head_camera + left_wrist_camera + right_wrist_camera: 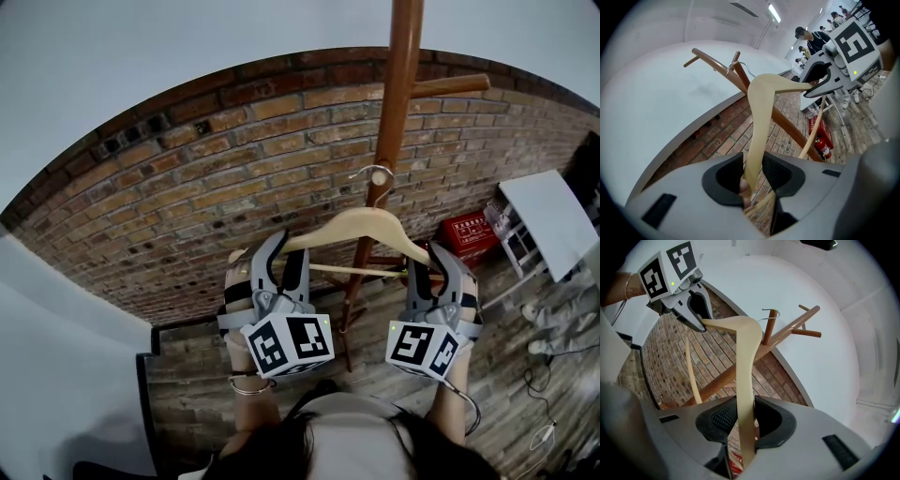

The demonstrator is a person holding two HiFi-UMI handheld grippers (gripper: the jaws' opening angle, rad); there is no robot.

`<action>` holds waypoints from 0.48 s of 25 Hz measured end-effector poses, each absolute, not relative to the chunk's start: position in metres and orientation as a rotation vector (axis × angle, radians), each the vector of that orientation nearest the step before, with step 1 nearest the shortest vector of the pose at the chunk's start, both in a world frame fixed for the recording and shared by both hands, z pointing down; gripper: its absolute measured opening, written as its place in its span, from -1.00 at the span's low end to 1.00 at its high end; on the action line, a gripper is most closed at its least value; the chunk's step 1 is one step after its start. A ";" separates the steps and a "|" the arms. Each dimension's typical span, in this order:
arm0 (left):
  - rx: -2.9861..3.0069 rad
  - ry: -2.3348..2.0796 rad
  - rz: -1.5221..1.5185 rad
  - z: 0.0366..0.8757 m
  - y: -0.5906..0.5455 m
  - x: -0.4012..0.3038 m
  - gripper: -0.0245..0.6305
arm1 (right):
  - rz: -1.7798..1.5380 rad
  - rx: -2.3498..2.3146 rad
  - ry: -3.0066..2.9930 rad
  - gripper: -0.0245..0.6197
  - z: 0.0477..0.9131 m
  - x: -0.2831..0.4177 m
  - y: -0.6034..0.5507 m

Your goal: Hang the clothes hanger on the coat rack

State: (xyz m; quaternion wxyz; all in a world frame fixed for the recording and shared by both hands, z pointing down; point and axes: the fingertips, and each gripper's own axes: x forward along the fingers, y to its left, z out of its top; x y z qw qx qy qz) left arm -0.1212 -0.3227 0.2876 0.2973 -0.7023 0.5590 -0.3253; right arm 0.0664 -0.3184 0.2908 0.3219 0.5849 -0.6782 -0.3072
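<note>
Clothes hanger (pixel 361 223) near coat rack (pixel 398 84)

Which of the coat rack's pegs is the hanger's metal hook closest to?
The short peg on the person's side of the coat rack; the hanger's hook curls by its tip. The other pegs jut out the far side, clear of it.

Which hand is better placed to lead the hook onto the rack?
Right, likely. Left gripper and right gripper each clamp a hanger end, but the peg juts rightward.
</note>
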 end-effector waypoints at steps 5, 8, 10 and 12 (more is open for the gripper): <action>-1.882 1.483 -0.869 0.293 -0.330 -0.119 -0.53 | -0.788 1.532 -1.774 -0.57 0.296 0.068 -0.324; -1.899 1.493 -0.865 0.294 -0.334 -0.118 -0.53 | -0.782 1.533 -1.770 -0.57 0.299 0.069 -0.327; -1.902 1.490 -0.868 0.297 -0.336 -0.117 -0.53 | -0.776 1.533 -1.769 -0.57 0.302 0.070 -0.330; -1.891 1.467 -0.881 0.301 -0.340 -0.116 -0.53 | -0.769 1.532 -1.768 -0.57 0.305 0.071 -0.333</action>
